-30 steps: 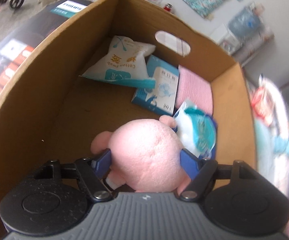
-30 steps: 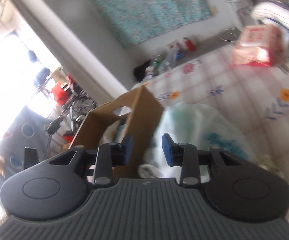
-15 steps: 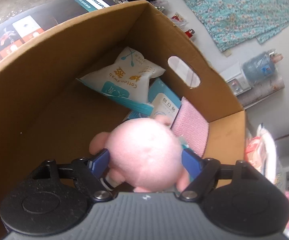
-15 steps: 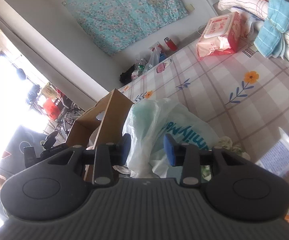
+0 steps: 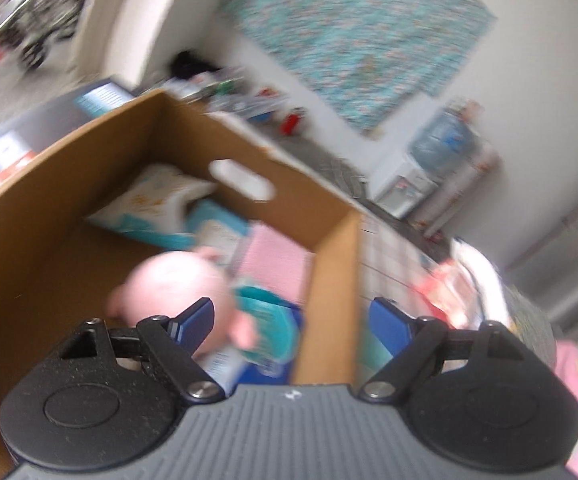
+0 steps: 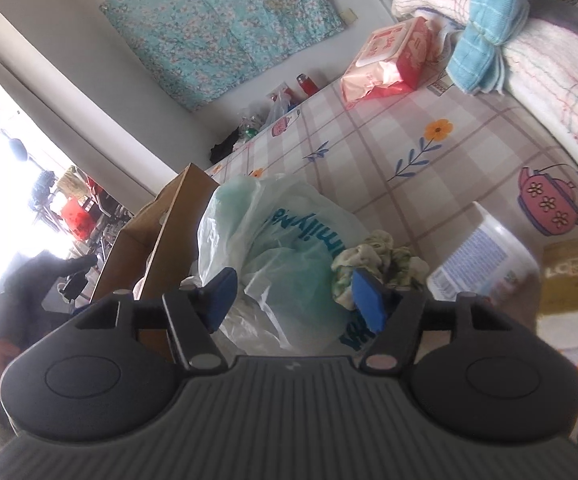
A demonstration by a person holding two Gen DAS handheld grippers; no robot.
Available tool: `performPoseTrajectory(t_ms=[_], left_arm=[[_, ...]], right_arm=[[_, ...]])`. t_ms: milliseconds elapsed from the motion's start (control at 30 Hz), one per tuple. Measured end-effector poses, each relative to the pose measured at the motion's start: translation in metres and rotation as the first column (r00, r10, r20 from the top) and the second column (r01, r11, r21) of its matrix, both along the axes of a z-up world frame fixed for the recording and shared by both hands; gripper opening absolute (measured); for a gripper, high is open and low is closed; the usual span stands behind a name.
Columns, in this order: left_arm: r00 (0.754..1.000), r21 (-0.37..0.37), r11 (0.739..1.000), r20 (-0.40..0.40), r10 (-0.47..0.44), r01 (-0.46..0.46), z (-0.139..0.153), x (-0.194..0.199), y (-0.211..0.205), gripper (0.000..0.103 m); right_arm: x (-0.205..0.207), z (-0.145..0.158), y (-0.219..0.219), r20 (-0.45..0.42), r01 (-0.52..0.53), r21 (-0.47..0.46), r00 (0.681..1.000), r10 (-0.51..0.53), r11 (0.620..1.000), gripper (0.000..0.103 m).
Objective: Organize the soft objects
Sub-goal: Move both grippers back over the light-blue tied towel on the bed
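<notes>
While left view shows plush (image 5: 177,280) boxed, right shows bag (image 6: 289,248)

A round pink plush toy (image 5: 177,280), blurred, seemingly lies loose inside the open cardboard box (image 5: 69,184).

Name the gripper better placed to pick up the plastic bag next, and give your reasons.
Right. The right gripper points straight at the plastic bag, jaws opening with the bag between them. The left gripper is over the cardboard box, empty, with the pink plush lying inside.
</notes>
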State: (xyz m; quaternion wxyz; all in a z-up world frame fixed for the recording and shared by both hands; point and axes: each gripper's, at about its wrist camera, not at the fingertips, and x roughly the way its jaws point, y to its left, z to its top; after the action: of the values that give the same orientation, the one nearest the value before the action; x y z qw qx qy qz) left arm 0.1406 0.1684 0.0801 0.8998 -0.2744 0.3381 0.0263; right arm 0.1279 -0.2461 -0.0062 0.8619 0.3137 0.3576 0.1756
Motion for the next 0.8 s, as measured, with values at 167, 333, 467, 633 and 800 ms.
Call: performPoseTrajectory(t_ms=[167,333,467,633,800], left_arm=[[0.981,0.089,0.983,0.092,-0.169,0.161,0.010,-0.009,-0.074,0.087],[0.940,0.152,0.942,0.123,-0.318,0.298,0.003,-0.011,-0.145,0.087],[0.901,0.197,0.903,0.136,-0.411,0.382,-0.009,-0.005,-0.196,0.087],[0.861,0.244,0.858,0.131,-0.492,0.453,-0.028,0.005,-0.253,0.087],[0.842,0.224,0.841,0.119,-0.526,0.493,-0.045,0.009,-0.274,0.087]], right_arm=[[-0.022,0.004,-0.020,0.024,0.035,-0.020,0.999,-0.035,0.999,0.069],[-0.039,0.007,-0.051,0.036,0.090,-0.039,0.995,-0.088,0.995,0.070],[-0.046,0.013,-0.076,0.054,0.154,-0.053,0.987,-0.151,0.987,0.071],[-0.016,0.038,-0.107,0.126,0.223,-0.130,0.970,-0.207,0.966,0.072],[0.069,0.053,-0.145,0.157,0.299,-0.248,0.951,-0.266,0.922,0.080]])
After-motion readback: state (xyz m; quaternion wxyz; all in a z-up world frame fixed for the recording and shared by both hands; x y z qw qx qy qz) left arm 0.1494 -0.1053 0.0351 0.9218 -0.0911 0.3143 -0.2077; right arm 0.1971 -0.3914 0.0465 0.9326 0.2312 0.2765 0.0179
